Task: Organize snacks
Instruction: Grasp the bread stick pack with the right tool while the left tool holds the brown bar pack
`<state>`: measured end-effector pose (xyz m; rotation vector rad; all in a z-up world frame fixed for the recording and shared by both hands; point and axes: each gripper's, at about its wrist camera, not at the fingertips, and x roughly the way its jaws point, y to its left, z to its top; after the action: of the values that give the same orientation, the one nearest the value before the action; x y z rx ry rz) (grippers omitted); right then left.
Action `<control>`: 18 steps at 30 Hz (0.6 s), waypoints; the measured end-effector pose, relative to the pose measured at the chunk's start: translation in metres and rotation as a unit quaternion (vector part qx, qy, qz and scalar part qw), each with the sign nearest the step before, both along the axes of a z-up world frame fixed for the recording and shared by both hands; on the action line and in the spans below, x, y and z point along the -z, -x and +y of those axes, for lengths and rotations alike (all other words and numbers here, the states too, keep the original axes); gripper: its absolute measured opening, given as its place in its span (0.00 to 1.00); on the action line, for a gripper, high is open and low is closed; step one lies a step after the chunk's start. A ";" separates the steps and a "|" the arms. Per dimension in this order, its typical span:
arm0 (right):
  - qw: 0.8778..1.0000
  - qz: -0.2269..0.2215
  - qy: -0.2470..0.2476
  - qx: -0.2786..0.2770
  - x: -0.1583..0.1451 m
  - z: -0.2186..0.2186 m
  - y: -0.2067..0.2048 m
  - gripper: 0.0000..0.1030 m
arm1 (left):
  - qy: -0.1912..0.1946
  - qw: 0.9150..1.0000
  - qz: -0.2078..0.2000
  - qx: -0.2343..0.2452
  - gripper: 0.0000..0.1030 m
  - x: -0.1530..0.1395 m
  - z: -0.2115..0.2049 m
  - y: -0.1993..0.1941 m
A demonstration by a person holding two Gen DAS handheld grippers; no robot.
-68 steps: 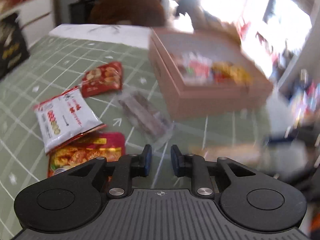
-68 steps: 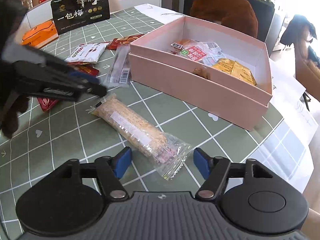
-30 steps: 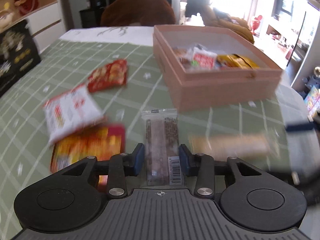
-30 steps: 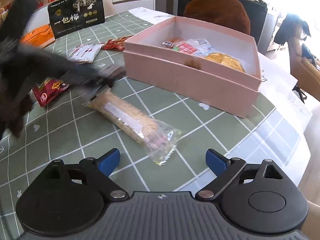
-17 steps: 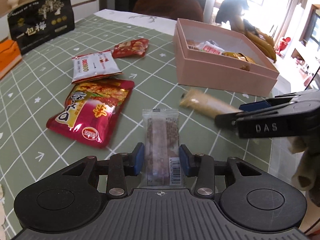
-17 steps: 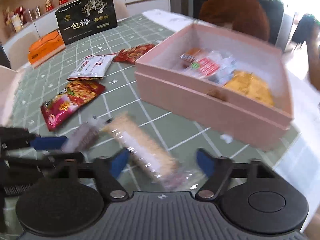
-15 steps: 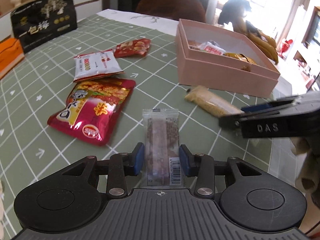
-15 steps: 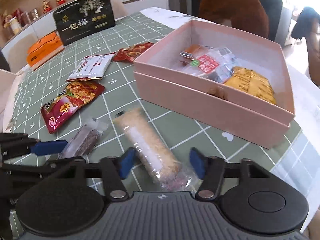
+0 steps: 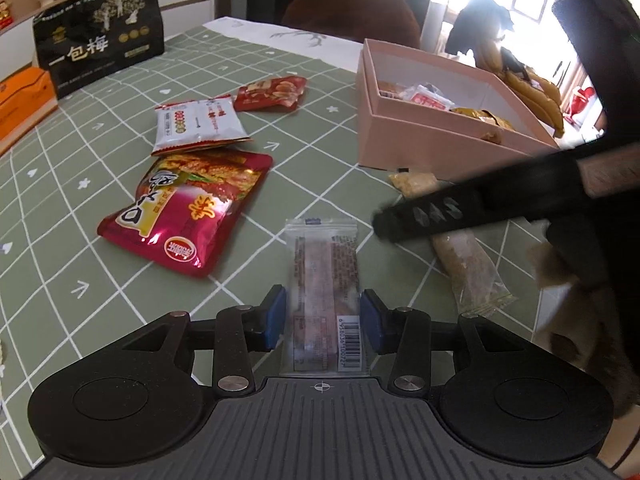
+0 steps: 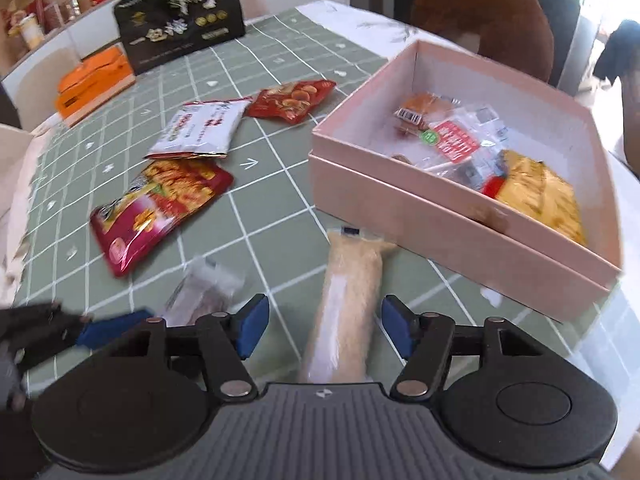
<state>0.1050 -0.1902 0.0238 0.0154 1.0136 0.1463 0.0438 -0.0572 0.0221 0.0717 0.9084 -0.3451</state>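
The right tongs (image 10: 322, 326) have swung over the pale bar (image 10: 348, 312), now straddling it, spread. The left tongs (image 9: 323, 318) pinch the brown bar (image 9: 324, 280) on the table (image 9: 280, 152). Only the right view shows inside the pink box (image 10: 452, 232).

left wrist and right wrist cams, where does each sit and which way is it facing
Left wrist: on the left gripper, looking along its fingers closed on a clear-wrapped bar; the right gripper crosses at right.
Right wrist: on the right gripper, open around a tan bar, facing the pink box.
Shared: both bars, box, red bag.
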 end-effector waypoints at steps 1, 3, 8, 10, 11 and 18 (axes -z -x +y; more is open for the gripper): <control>1.000 -0.005 0.001 0.003 0.000 0.002 -0.001 0.63 | -0.002 1.000 -0.002 0.002 0.46 0.000 0.000 0.000; 1.000 -0.005 0.014 -0.004 0.000 0.008 -0.003 0.53 | -0.006 1.000 -0.005 0.005 0.46 0.001 -0.001 0.002; 0.999 0.009 0.021 -0.035 -0.005 0.008 0.012 0.28 | -0.019 1.000 -0.014 0.007 0.46 0.002 -0.006 0.005; 0.999 0.016 0.011 -0.034 -0.006 0.000 0.022 0.28 | -0.019 1.000 -0.016 0.002 0.45 0.002 -0.006 0.006; 0.999 0.018 0.006 -0.032 -0.007 -0.004 0.027 0.28 | -0.018 1.000 -0.017 -0.004 0.42 0.002 -0.006 0.007; 0.999 -0.003 -0.042 -0.001 -0.036 -0.049 0.064 0.27 | 0.060 0.998 -0.023 -0.008 0.40 -0.015 -0.006 0.008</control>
<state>0.0411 -0.2391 0.0597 0.0897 1.0004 0.1899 0.0357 -0.0628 0.0372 -0.0374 0.8408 -0.3799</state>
